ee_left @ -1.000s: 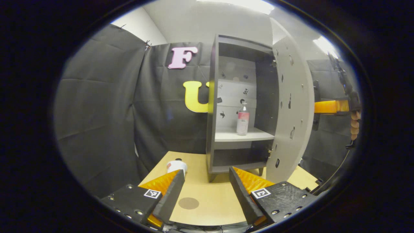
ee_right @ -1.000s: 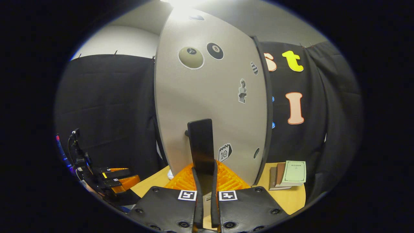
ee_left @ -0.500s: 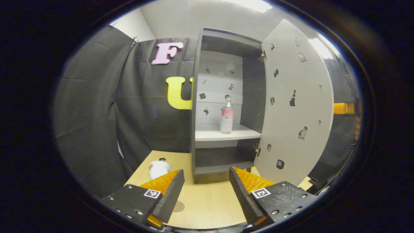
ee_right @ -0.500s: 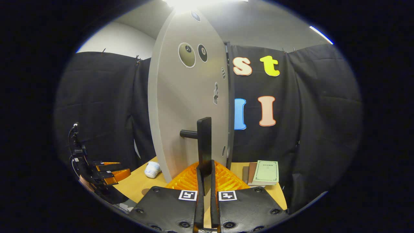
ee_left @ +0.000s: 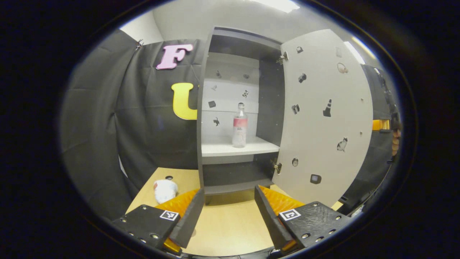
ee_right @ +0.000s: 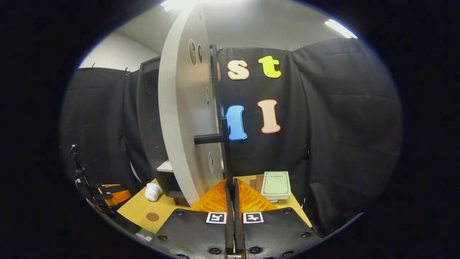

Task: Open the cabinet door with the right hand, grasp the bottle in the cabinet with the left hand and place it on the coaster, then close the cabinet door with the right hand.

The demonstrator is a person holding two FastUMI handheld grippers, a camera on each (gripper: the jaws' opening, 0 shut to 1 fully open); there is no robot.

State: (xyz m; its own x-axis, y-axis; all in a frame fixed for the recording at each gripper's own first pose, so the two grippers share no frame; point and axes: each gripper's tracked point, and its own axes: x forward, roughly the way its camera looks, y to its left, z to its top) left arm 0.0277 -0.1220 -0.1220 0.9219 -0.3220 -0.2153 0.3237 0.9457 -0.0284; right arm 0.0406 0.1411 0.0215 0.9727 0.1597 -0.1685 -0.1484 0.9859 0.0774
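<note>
The grey cabinet (ee_left: 203, 108) stands open on the wooden table. A clear bottle (ee_left: 239, 126) with a pink label stands upright on its white middle shelf (ee_left: 219, 148). The door (ee_left: 323, 118) is swung wide to the right. My left gripper (ee_left: 229, 212) is open and empty, low over the table in front of the cabinet, well short of the bottle. In the right gripper view my right gripper (ee_right: 231, 201) is shut on the black bar handle (ee_right: 225, 158) of the door (ee_right: 183, 122). A small brown round coaster (ee_right: 152, 216) lies near the table's front corner.
A crumpled white wad (ee_left: 164, 190) lies on the table left of the cabinet. Stacked books (ee_right: 275, 184) sit on the table behind the door. The other gripper (ee_right: 107, 192) shows far left in the right gripper view. Black cloth walls close the booth.
The door has swung further open with my right gripper still on its handle. My left gripper has shifted so the cabinet's opening and the bottle sit more centred ahead.
</note>
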